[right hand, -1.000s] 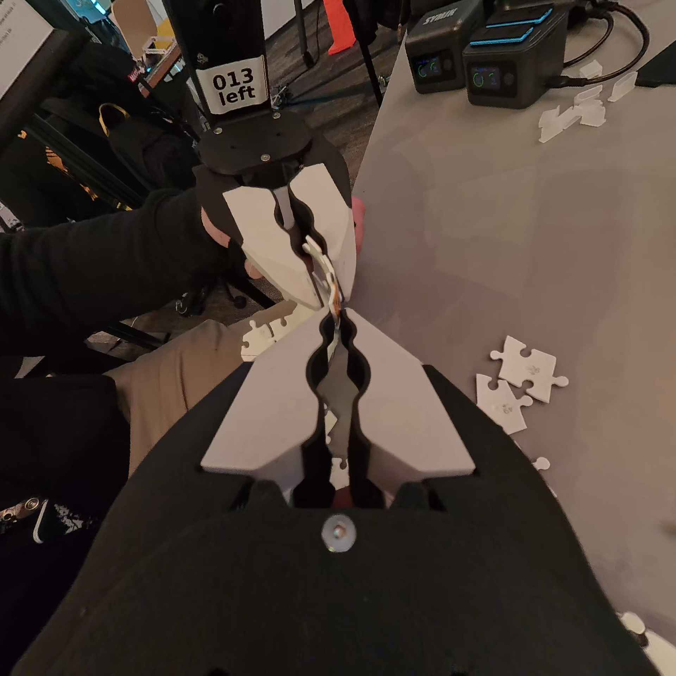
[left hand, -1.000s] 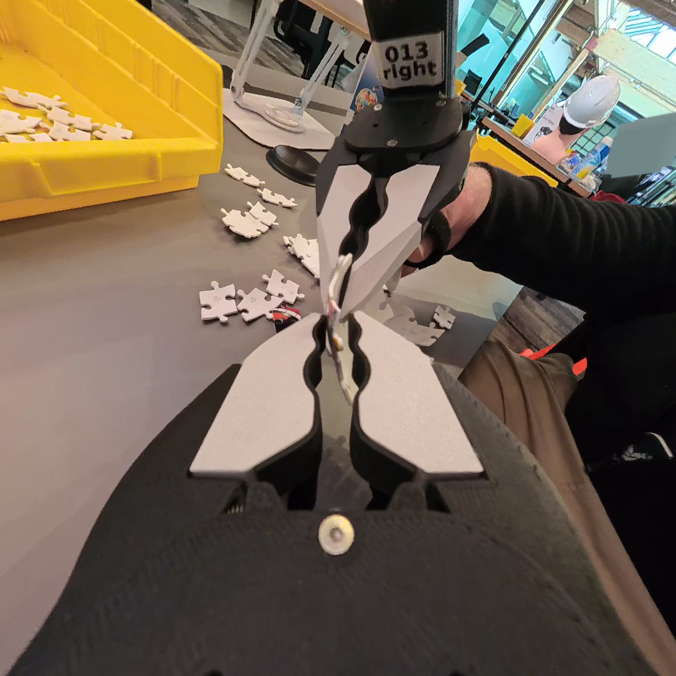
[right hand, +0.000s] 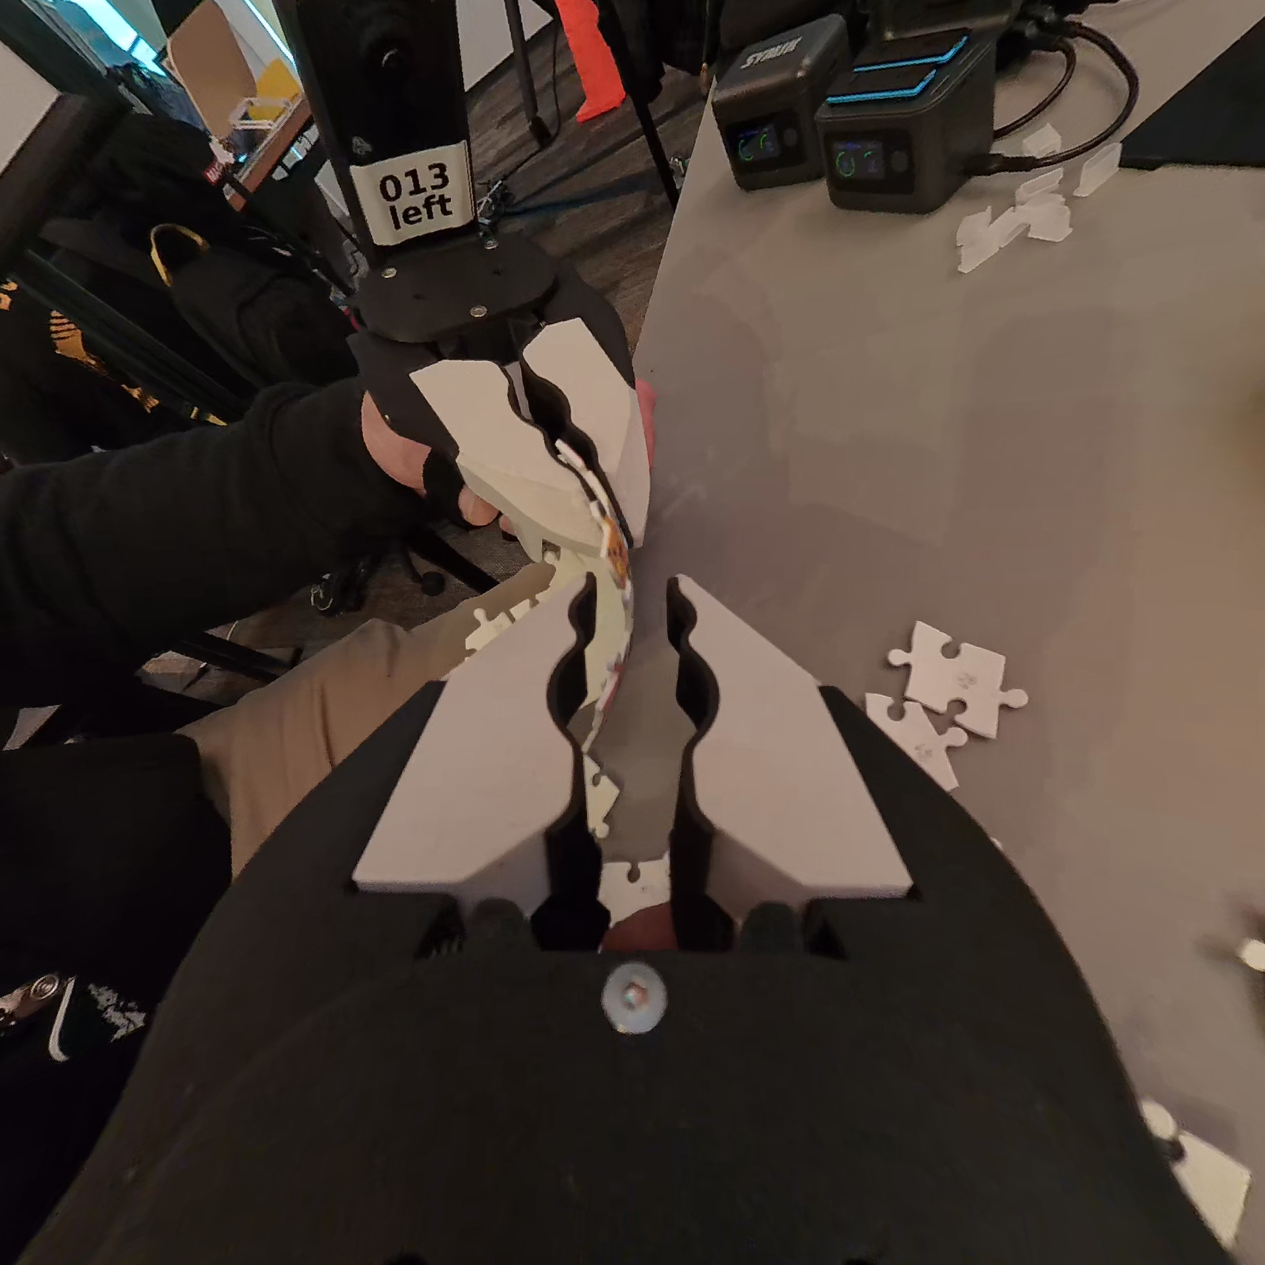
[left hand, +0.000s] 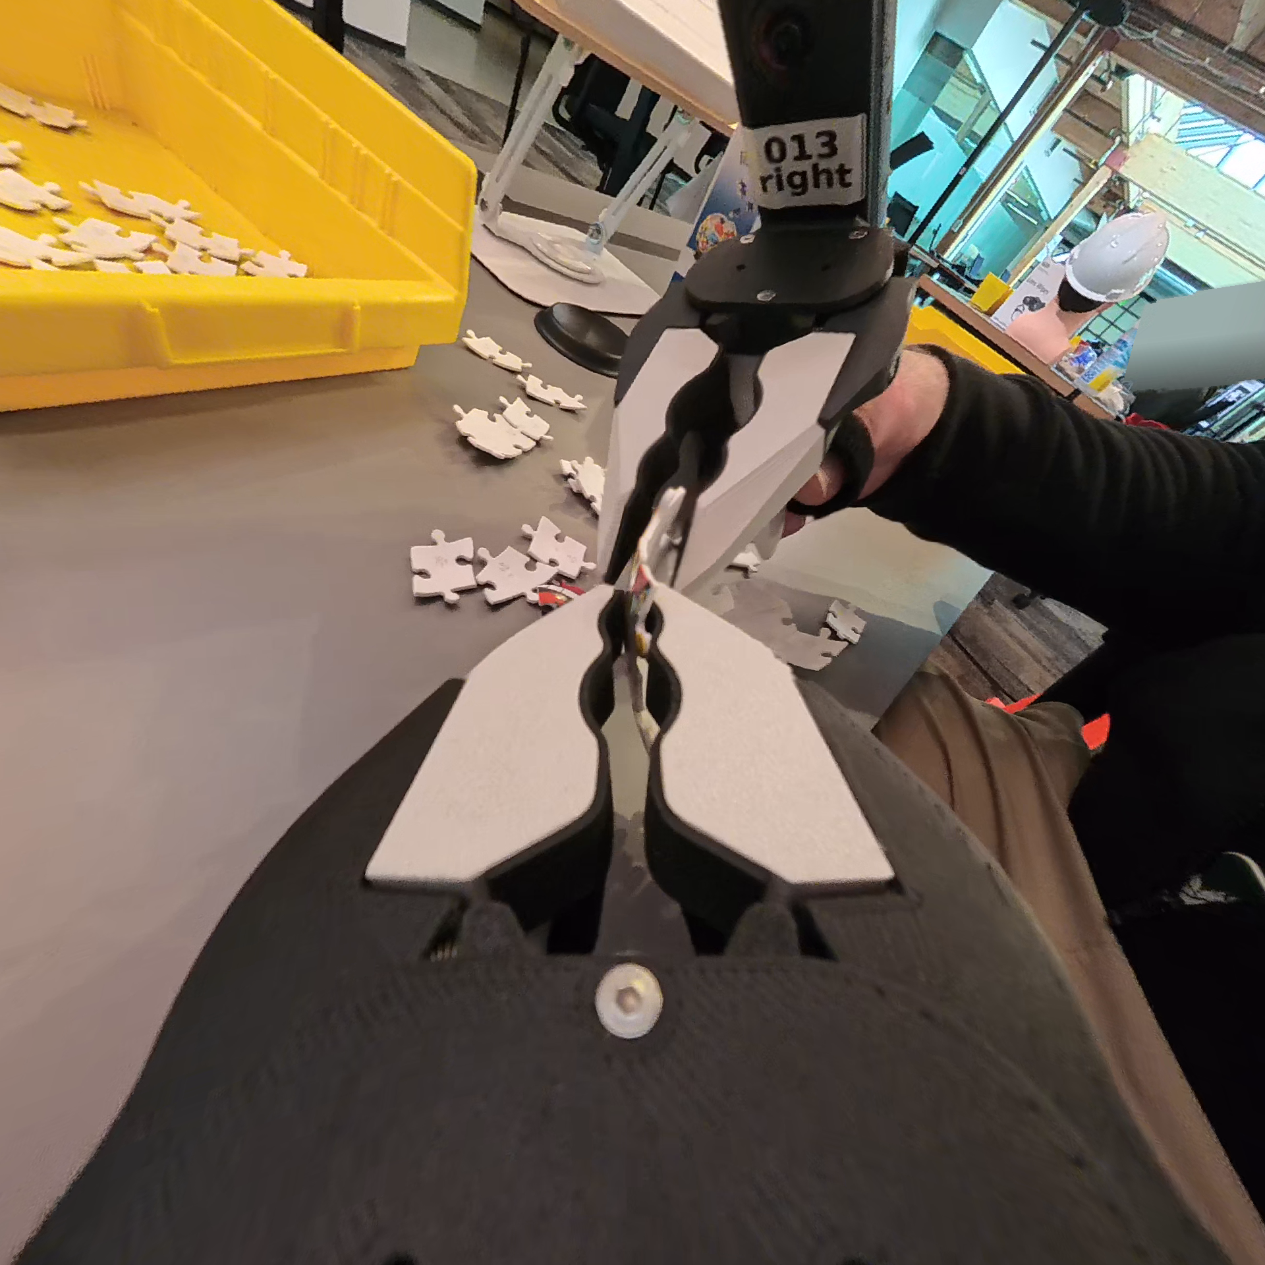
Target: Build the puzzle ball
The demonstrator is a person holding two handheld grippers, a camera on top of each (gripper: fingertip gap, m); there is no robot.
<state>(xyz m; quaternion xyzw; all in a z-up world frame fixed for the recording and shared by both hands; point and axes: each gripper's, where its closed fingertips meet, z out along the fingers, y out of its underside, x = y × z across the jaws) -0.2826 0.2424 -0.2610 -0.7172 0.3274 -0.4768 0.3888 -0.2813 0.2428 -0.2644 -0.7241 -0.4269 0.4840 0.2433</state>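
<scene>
A curved strip of joined puzzle pieces (right hand: 611, 657), white on one side and printed in colour on the other, hangs in the air between the two grippers, which face each other tip to tip. My left gripper (left hand: 633, 606) is shut on one end of the strip (left hand: 642, 589); it also shows in the right wrist view (right hand: 616, 537). My right gripper (right hand: 630, 585) is open. The strip lies in its gap against the left finger (right hand: 506, 739). The right gripper also shows in the left wrist view (left hand: 647, 565). Both are above the near edge of the grey table (left hand: 205, 582).
Loose white puzzle pieces (left hand: 500, 565) lie on the table past the grippers, and two more (right hand: 958, 678) lie to the right. A yellow bin (left hand: 226, 322) with several pieces stands at far left. Two black battery boxes (right hand: 869, 157) stand at the back. The person's tan trousers (right hand: 328, 698) are below the table edge. The grippers are tip to tip, or close to it.
My right gripper has opened and let go of the strip, which it held shut a second ago. My left gripper still holds the strip.
</scene>
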